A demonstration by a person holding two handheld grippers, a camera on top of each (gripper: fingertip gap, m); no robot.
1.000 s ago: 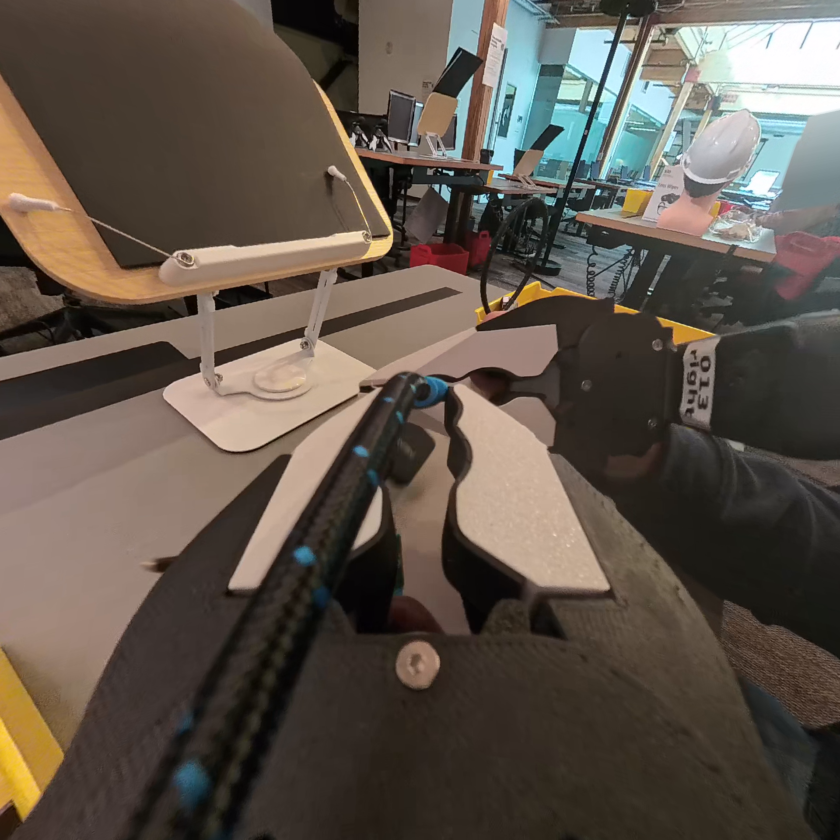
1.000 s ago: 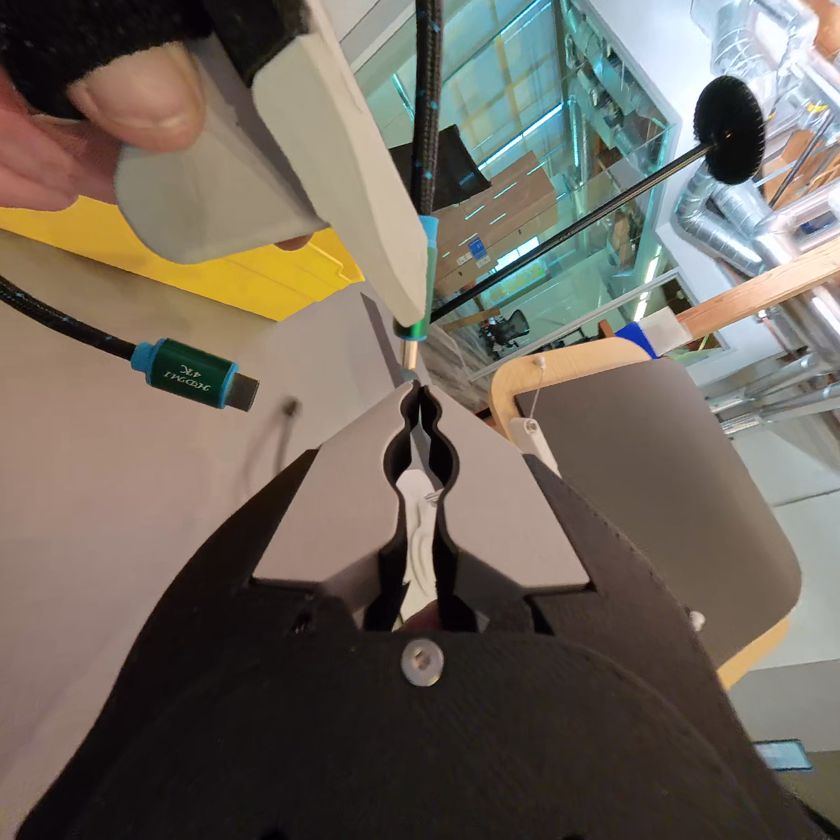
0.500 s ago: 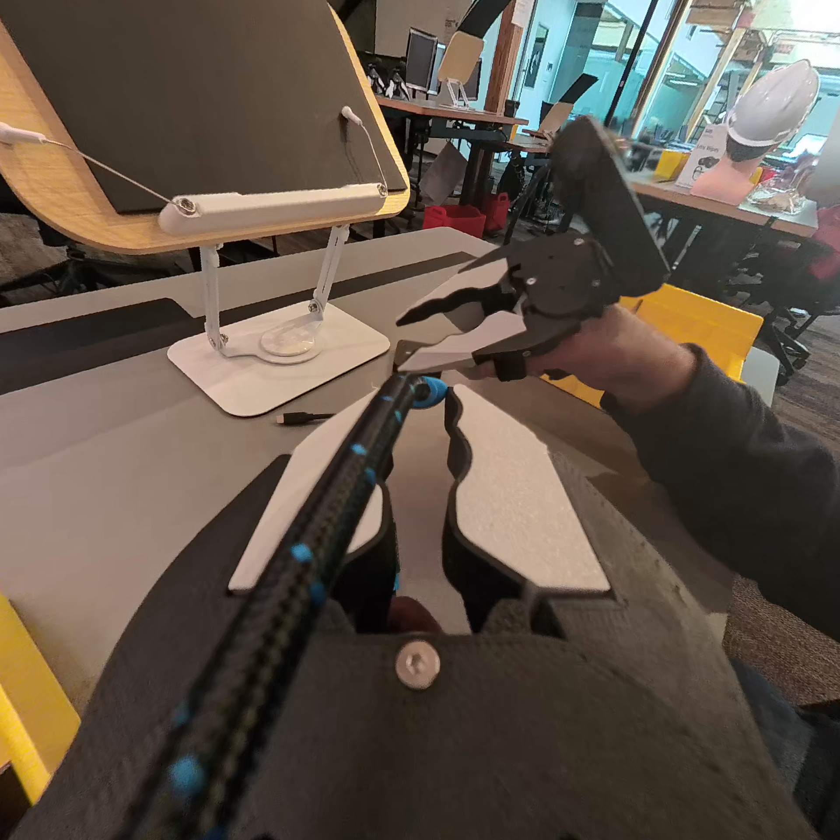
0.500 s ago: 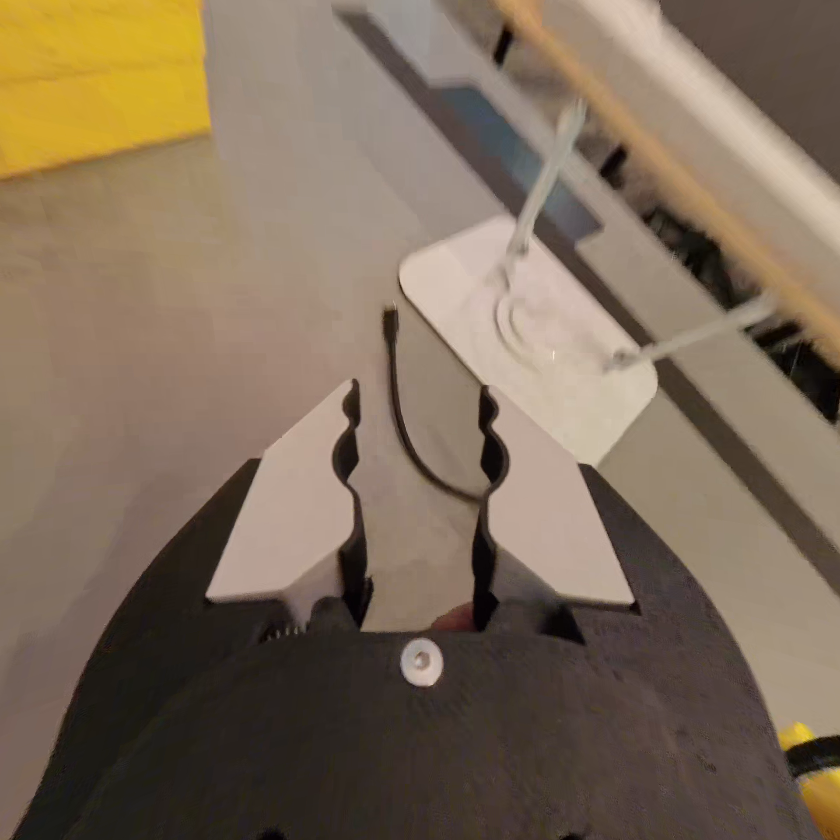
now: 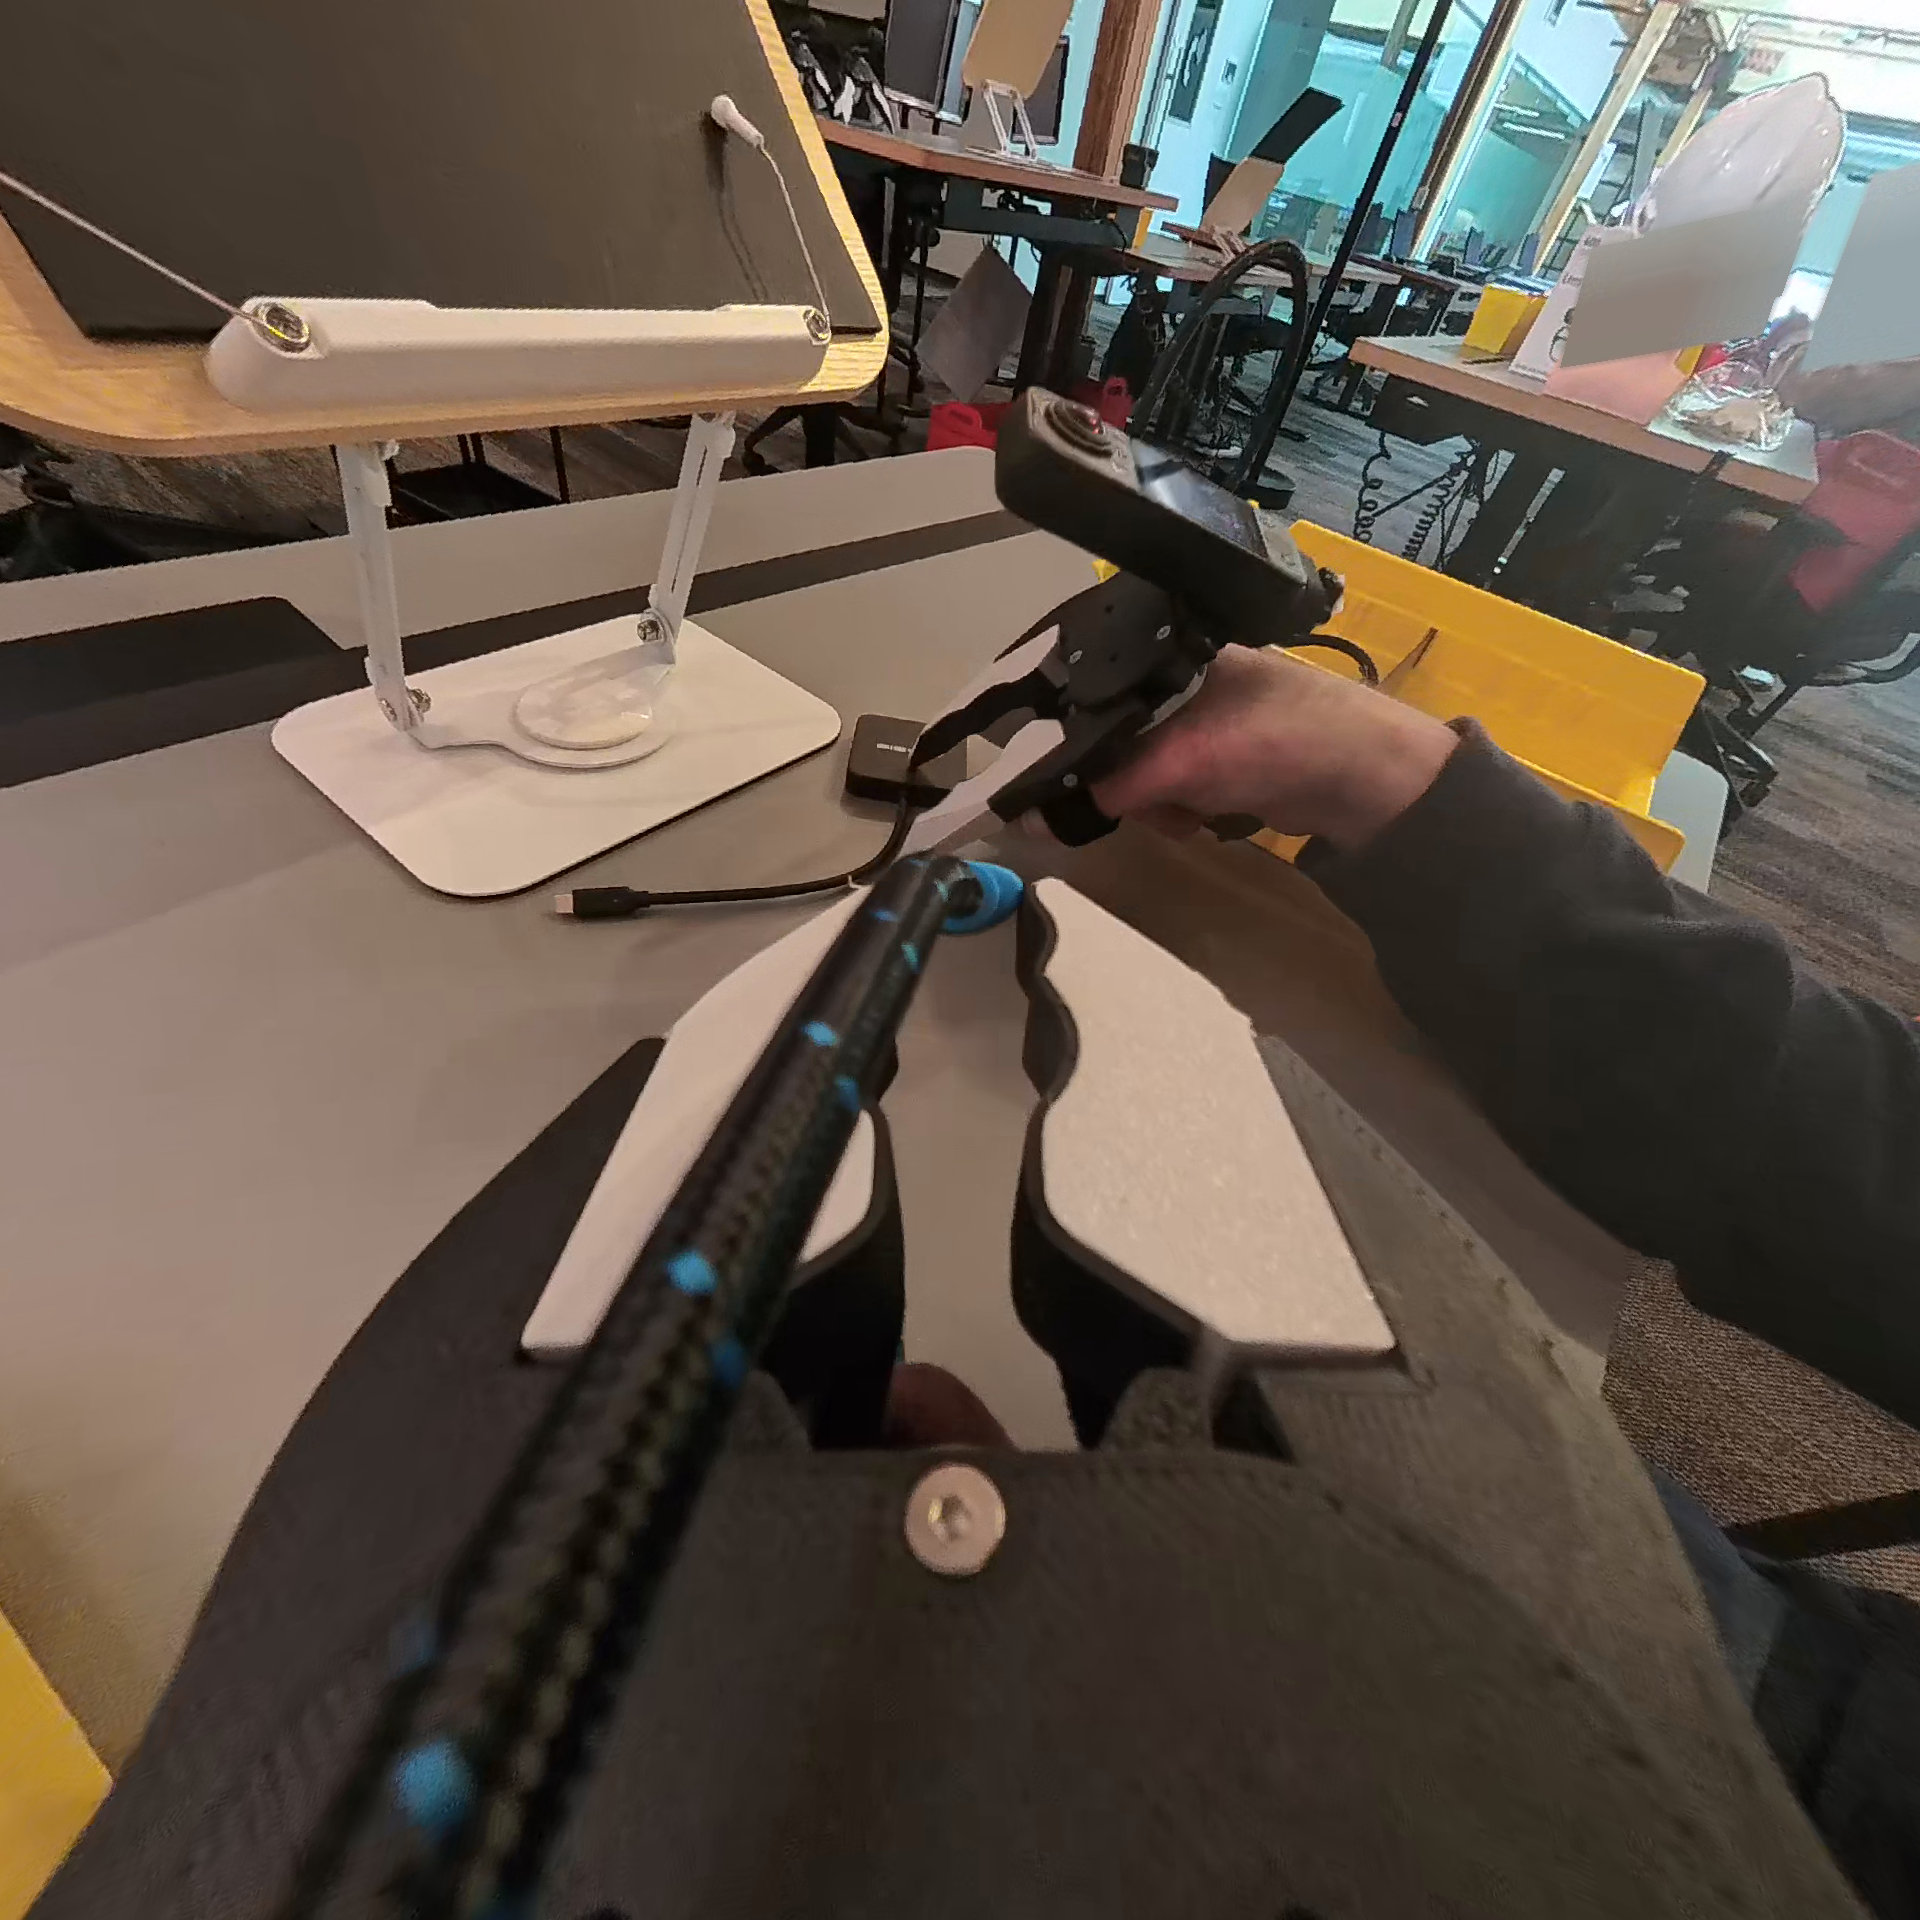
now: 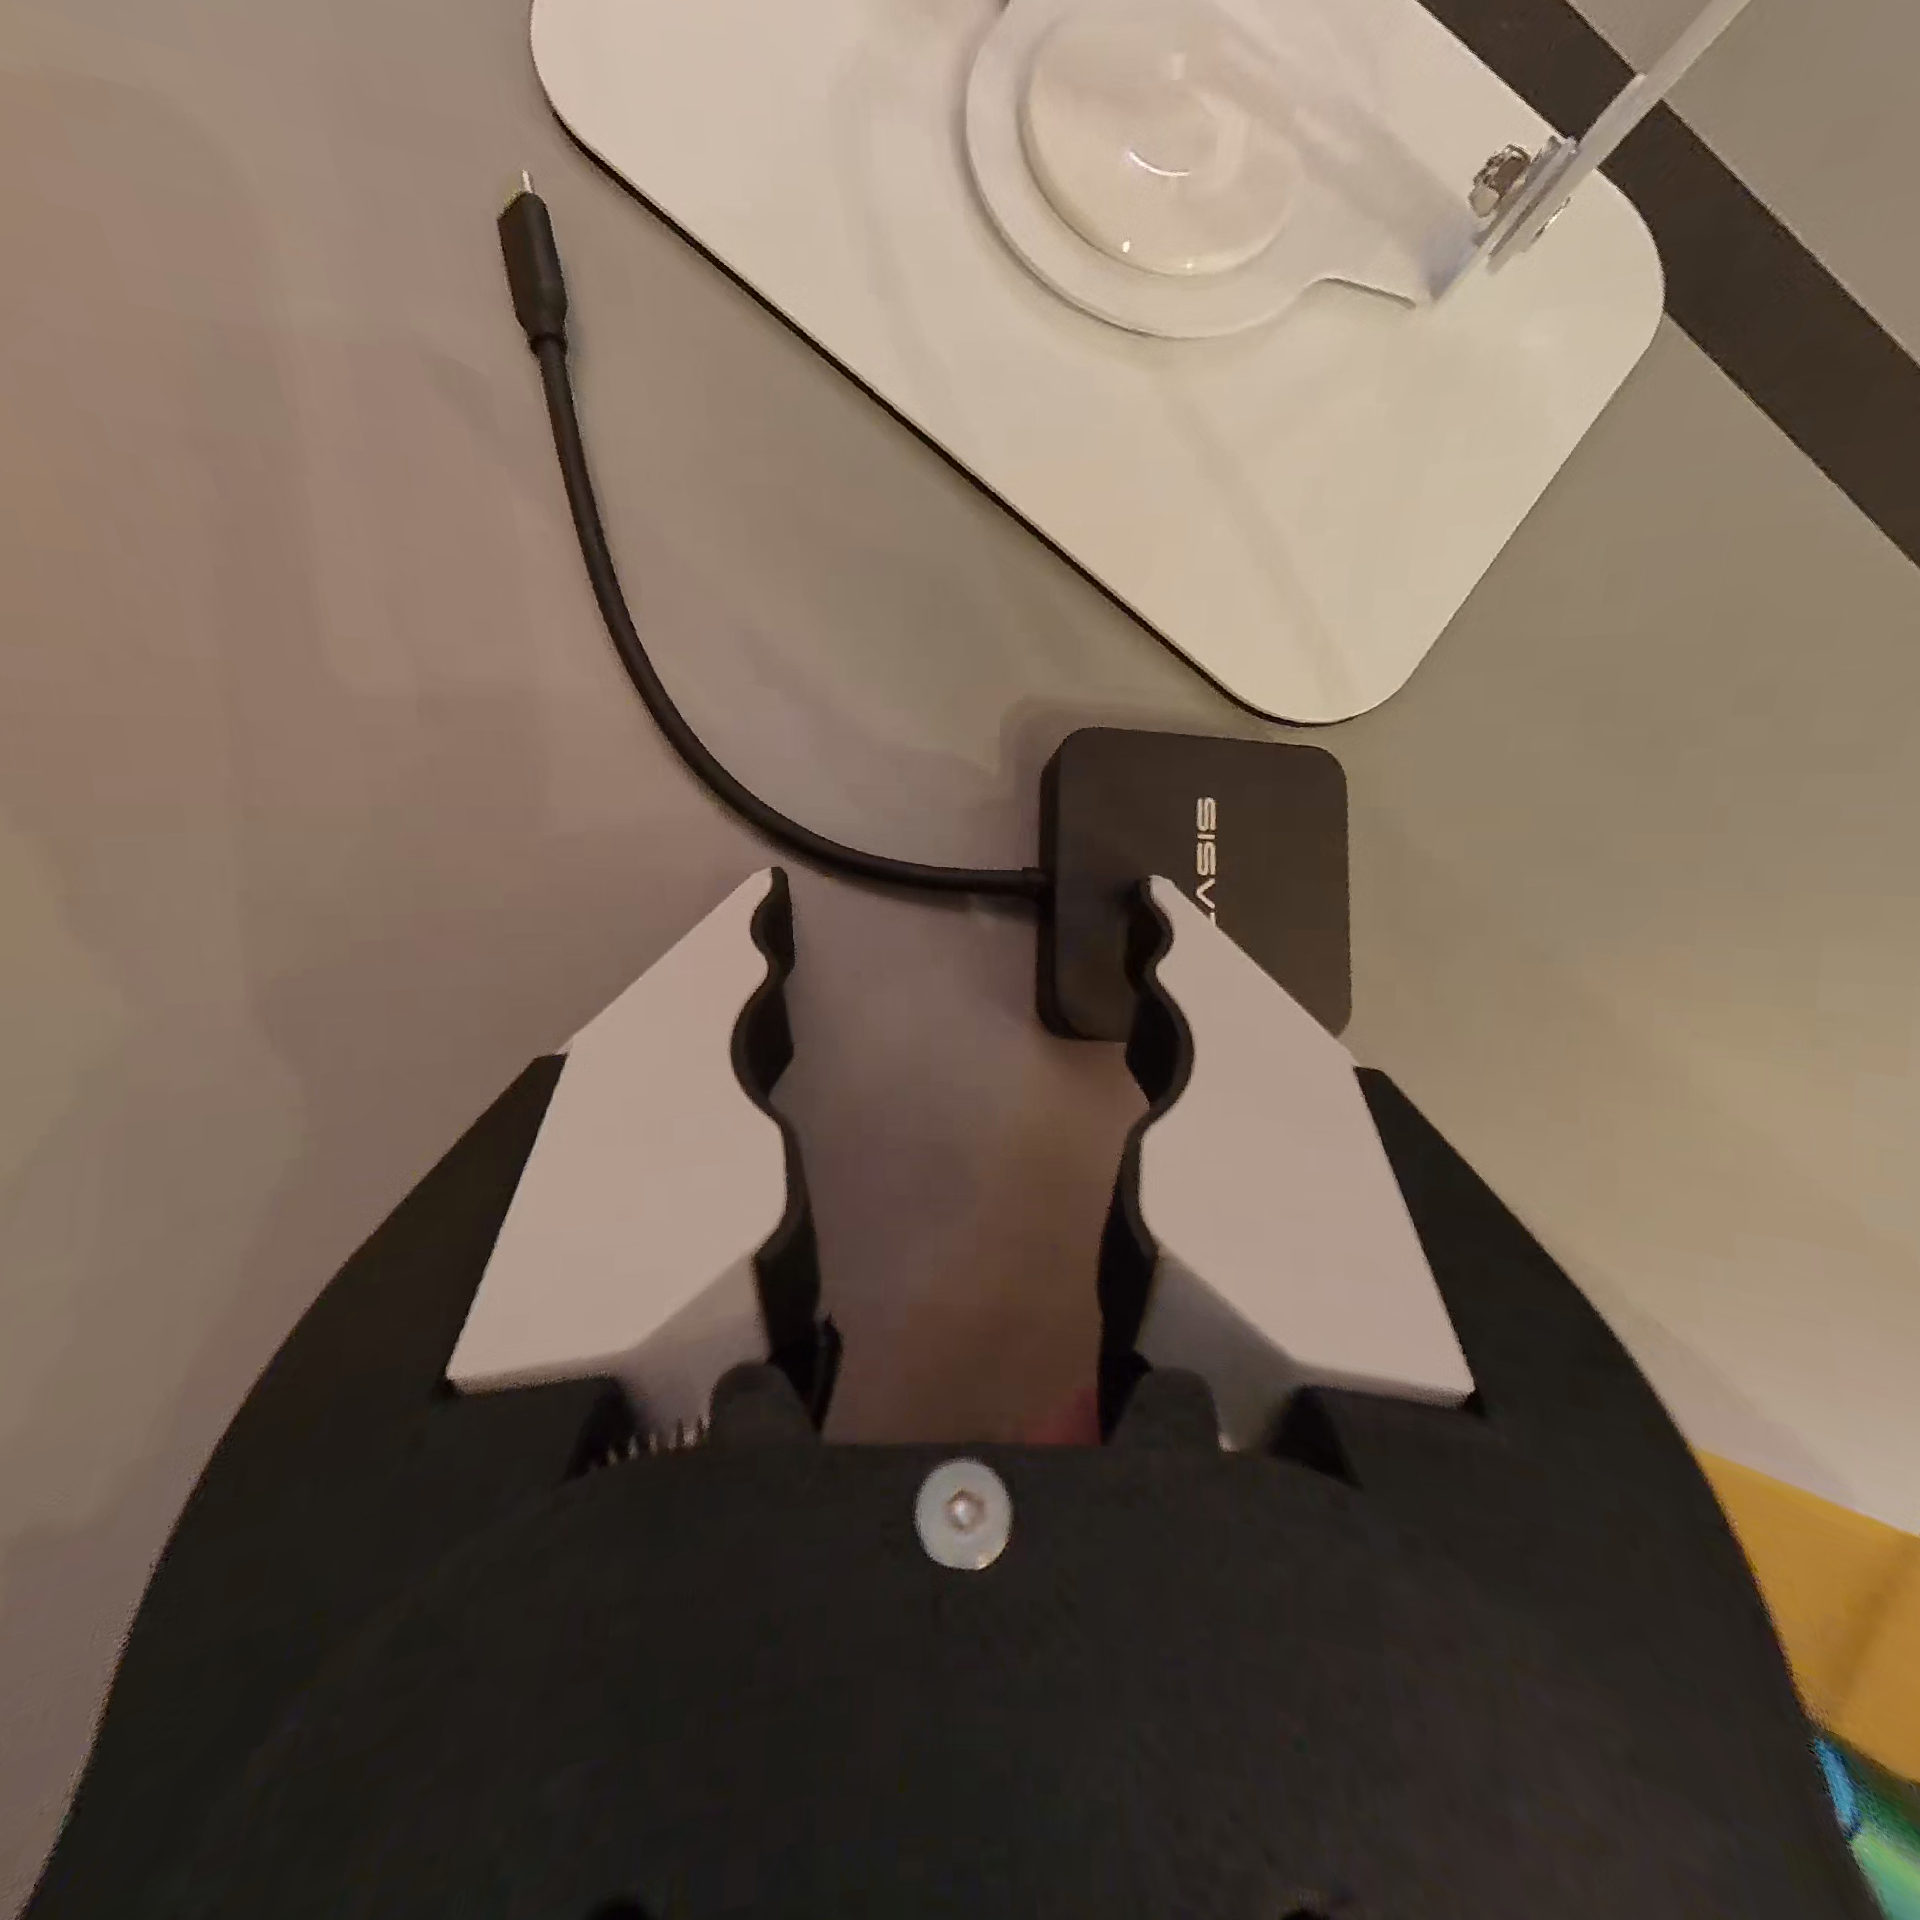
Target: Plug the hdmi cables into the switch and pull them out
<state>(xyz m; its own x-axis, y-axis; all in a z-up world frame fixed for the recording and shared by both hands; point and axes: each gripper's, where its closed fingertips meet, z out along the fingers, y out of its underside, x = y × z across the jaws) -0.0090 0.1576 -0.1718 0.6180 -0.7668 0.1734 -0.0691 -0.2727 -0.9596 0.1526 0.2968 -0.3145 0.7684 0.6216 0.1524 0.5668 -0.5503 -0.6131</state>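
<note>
Currently grey table (image 6: 260,675) carries white stand base (image 6: 1195,416); black switch (image 6: 1236,831) lies flat just beside its corner, short pigtail cable (image 6: 613,582) curling away, free end unplugged. No HDMI cable seated in switch as far as visible; plugging and pulling both judged outstanding. Right gripper (image 6: 961,894) spread wide, empty, hovering over switch's near edge, right fingertip overlapping it. Left gripper (image 5: 961,914) narrow; braided HDMI cable (image 5: 727,1226) runs along left finger, blue collar at tips. Grip on it unclear.
</note>
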